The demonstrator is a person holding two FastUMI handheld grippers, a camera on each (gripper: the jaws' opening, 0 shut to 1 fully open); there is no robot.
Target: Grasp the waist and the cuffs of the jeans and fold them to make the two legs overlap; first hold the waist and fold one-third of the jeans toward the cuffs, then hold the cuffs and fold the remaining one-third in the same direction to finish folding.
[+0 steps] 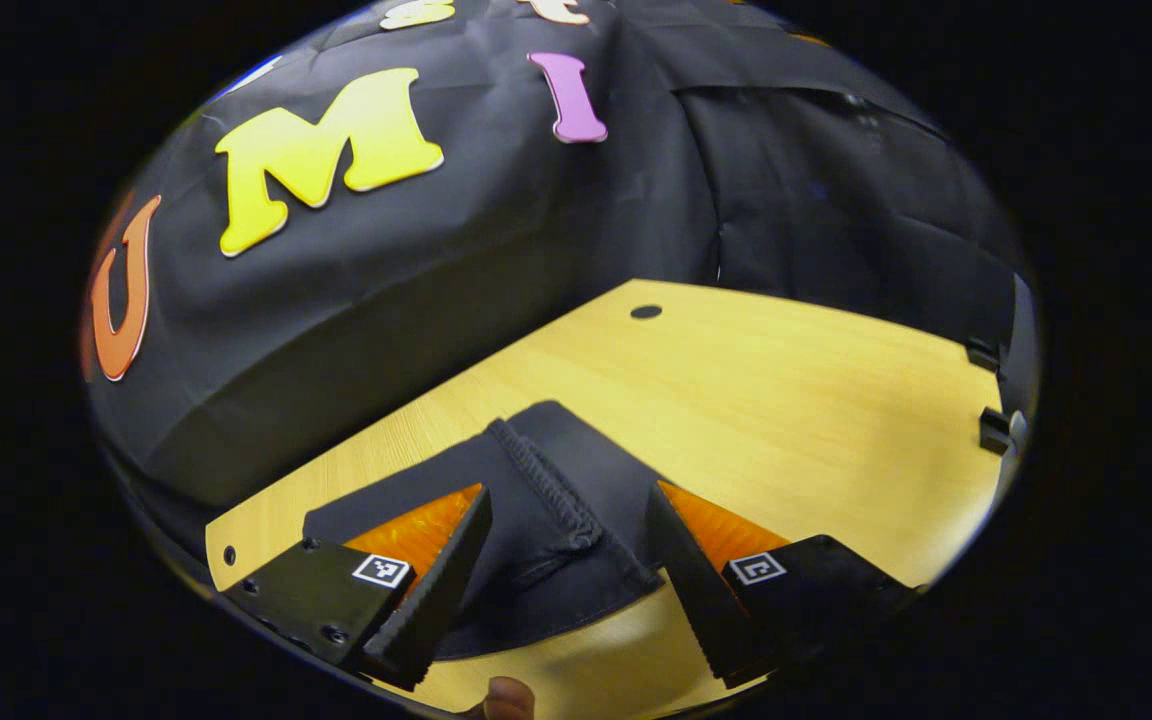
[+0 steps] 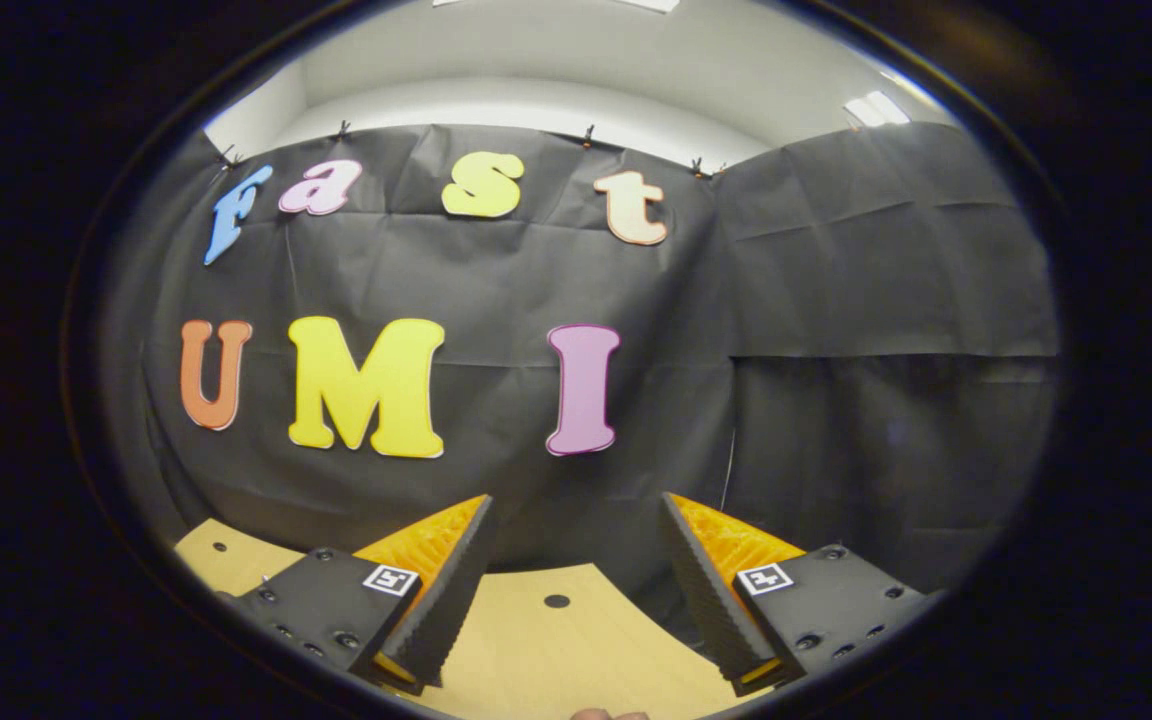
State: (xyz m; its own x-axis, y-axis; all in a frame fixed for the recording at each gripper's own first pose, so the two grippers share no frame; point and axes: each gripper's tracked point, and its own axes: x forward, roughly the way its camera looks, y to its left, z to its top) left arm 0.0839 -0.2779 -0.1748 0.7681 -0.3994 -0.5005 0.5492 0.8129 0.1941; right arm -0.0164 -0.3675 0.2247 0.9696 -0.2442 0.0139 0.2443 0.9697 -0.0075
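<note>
Dark jeans lie on the wooden table in the left gripper view, with a thick stitched seam running toward the camera. My left gripper hovers over this end of the jeans, open, its two fingers standing either side of the seam without pressing on the cloth. Whether this end is the waist or a cuff I cannot tell. In the right gripper view my right gripper is open with nothing between its fingers, raised over the table's far edge and facing the booth wall.
A small round hole marks the tabletop near its far edge, and another hole shows ahead of the right gripper. Black brackets sit at the table's right edge. A fingertip shows at the bottom edge.
</note>
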